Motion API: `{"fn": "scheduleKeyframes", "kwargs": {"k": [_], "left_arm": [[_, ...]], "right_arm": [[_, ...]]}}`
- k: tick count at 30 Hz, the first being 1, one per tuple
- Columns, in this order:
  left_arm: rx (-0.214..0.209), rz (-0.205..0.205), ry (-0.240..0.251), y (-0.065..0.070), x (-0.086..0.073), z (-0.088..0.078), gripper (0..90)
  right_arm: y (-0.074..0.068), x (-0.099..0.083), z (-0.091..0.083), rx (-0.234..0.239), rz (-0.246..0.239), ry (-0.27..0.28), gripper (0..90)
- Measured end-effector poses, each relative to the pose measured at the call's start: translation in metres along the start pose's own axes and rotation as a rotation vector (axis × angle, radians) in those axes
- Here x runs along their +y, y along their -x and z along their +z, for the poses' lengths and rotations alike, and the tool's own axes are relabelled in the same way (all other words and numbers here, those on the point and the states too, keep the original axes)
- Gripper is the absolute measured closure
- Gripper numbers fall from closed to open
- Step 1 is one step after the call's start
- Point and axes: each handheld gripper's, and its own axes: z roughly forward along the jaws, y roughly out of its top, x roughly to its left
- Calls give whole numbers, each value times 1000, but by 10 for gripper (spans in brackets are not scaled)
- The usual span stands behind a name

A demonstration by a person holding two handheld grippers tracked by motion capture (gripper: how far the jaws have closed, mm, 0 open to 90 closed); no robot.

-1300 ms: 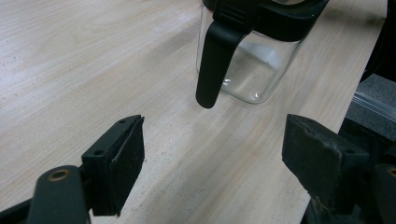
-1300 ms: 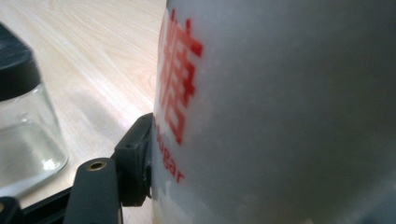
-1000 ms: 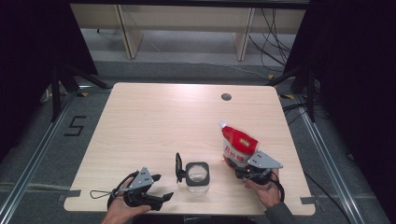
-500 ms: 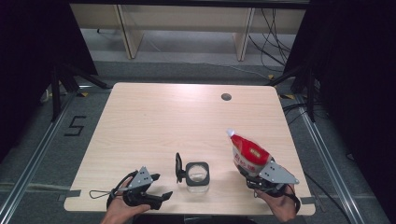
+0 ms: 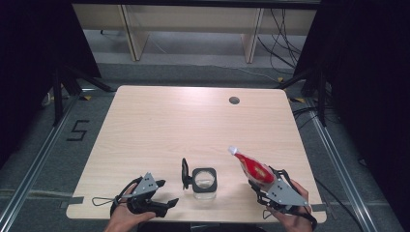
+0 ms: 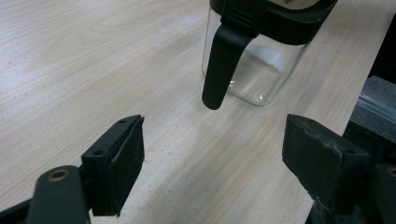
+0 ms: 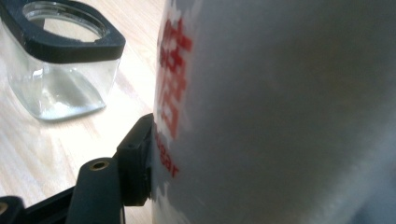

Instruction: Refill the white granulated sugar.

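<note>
- The right claw [image 5: 263, 181] is seen pinching a red and white pouch [image 5: 252, 166]; in the right gripper view one black pad [image 7: 140, 158] is pressed flat against the pouch's white side, beside its red print.
- The pouch is held tilted, its white spout end raised and aimed up and away from the person, and it is carried to the right of the glass jar [image 5: 204, 182], clear of it.
- The right hand [image 5: 290, 217] is wrapped around the gripper body near the counter's near right corner.
- The left claw [image 6: 212, 158] is spread wide with nothing between its pads; bare wood is seen in the gap.
- It is held low over the counter [image 5: 169, 125], to the left of the jar and pointed toward it, without touching.
- The jar is a clear, square-shouldered one with a black rim, standing upright near the counter's near edge, between the two claws.
- Its black lid [image 5: 185, 173] is swung open and stands on edge at the jar's left side; in the left gripper view a black latch [image 6: 222, 65] is seen hanging down from the rim.
- A round dark hole [image 5: 234, 100] is set in the counter well beyond the jar, toward the far right corner.
</note>
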Motion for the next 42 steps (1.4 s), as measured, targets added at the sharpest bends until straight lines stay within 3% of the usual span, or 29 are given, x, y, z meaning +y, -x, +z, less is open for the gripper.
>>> {"fn": "scheduleKeyframes", "kwargs": {"k": [12, 13, 14, 15, 16, 17, 18, 19, 20, 22, 26, 29, 31, 32, 33, 34, 36, 37, 38, 40, 41, 42], "left_arm": [[18, 8, -2, -2, 1, -1, 194], [18, 16, -4, -2, 1, -2, 194], [21, 27, -13, -3, 1, -3, 194], [19, 12, -5, -2, 1, -2, 194], [11, 2, 19, -2, 0, 0, 194], [14, 9, 6, -2, 1, -2, 194], [14, 9, 6, -2, 1, -2, 194], [13, 12, 10, -3, 0, -1, 194], [19, 3, 10, -2, 0, -1, 194], [21, -18, 9, -1, 0, -1, 194], [22, -10, 7, -2, 0, -2, 194], [25, -13, 6, -2, 1, -2, 194], [23, -26, 12, -1, 0, 0, 194], [32, -2, -7, -3, 0, -1, 194], [29, -3, -1, -2, 0, -1, 194], [23, -16, 9, -1, 0, -1, 194], [27, -21, 14, -1, 0, -1, 194], [28, -7, -8, -2, 0, -1, 194], [21, -21, 6, -1, 0, 0, 194], [21, -18, 2, -2, 0, -1, 194], [21, -17, 1, -2, 0, -1, 194], [21, -17, 0, -2, 0, 0, 194]], "right_arm": [[-10, 6, -9, -48, -169, -56, 371], [-13, 8, -9, -49, -213, -66, 371], [-13, 8, -9, -49, -213, -66, 371], [-15, 8, -9, -40, -222, -76, 372], [-17, 9, -8, -58, -262, -83, 372], [-20, 10, -7, -62, -305, -94, 372], [-20, 10, -7, -62, -305, -94, 372], [-22, 11, -6, -75, -345, -95, 373], [-22, 11, -6, -75, -345, -95, 373], [-24, 13, -5, -89, -404, -106, 373], [-29, 13, -5, -91, -419, -143, 374], [-28, 13, -3, -108, -501, -153, 374], [-28, 13, -2, -114, -522, -153, 375], [-28, 13, -2, -118, -530, -157, 375], [-31, 12, -4, -123, -501, -178, 375], [-28, 15, -3, -132, -583, -167, 375], [-29, 13, -2, -126, -555, -169, 375], [-30, 14, -3, -130, -552, -181, 376], [-30, 12, -2, -142, -559, -187, 376], [-31, 13, -2, -156, -609, -204, 376], [-29, 15, -1, -157, -666, -196, 376], [-29, 14, 0, -159, -661, -198, 377]]}}
